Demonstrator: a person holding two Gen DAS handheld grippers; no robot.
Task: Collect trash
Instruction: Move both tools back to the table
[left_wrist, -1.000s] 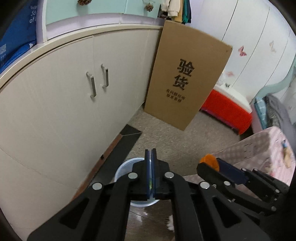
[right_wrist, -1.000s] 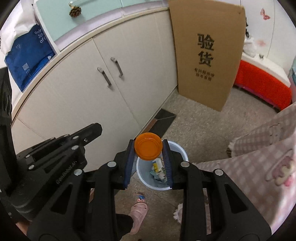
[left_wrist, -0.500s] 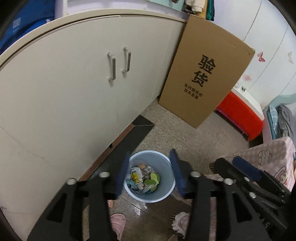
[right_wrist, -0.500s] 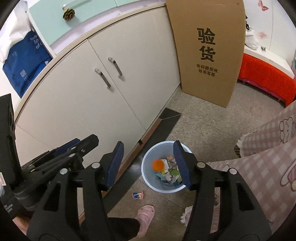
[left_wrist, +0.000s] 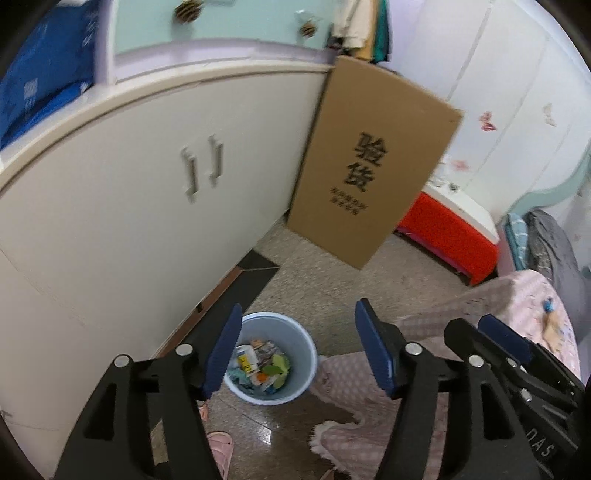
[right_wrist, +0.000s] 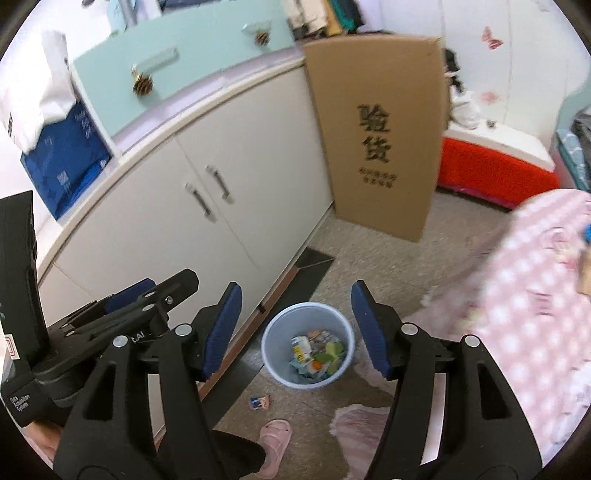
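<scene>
A pale blue bin (left_wrist: 258, 397) (right_wrist: 291, 380) stands on the floor by the cabinet, holding mixed trash (left_wrist: 264, 363) (right_wrist: 317, 352) with an orange lid (right_wrist: 315, 365) among it. My left gripper (left_wrist: 298, 310) hangs above the bin, its jaws opening with nothing between them. My right gripper (right_wrist: 296, 291) is also above the bin, jaws opening and empty. Each gripper shows at the edge of the other's view: the right gripper (left_wrist: 498, 339) and the left gripper (right_wrist: 147, 299).
A small wrapper (right_wrist: 259, 401) lies on the floor near a pink slipper (right_wrist: 275, 439). White cabinet doors (left_wrist: 129, 221) run along the left. A tall cardboard box (left_wrist: 373, 166) leans on them, beside a red storage box (left_wrist: 447, 236). A pink bed cover (right_wrist: 535, 314) hangs at right.
My right gripper let go of the orange lid, which dropped into the bin. My left gripper went from shut to open. Both grippers rose away from the bin.
</scene>
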